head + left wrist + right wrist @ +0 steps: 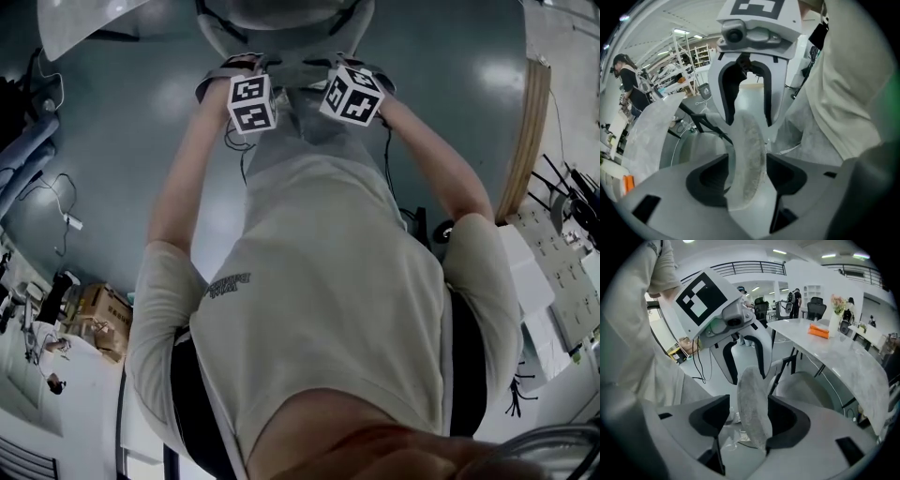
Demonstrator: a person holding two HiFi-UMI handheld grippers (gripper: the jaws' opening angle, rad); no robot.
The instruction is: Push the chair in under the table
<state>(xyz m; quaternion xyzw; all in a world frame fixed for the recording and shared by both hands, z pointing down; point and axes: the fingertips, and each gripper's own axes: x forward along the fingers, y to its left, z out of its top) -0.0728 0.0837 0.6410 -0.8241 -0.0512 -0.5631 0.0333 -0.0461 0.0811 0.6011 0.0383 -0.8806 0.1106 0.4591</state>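
the left gripper (748, 183) has its fingers wide, astride the thin padded top rim of the chair back (749, 140) without pinching it. the right gripper (749, 420) straddles the same rim, equally wide. the chair stands just beside the white surface (853, 357). it looks like a stiff, light shell, so push evenly at the rim.
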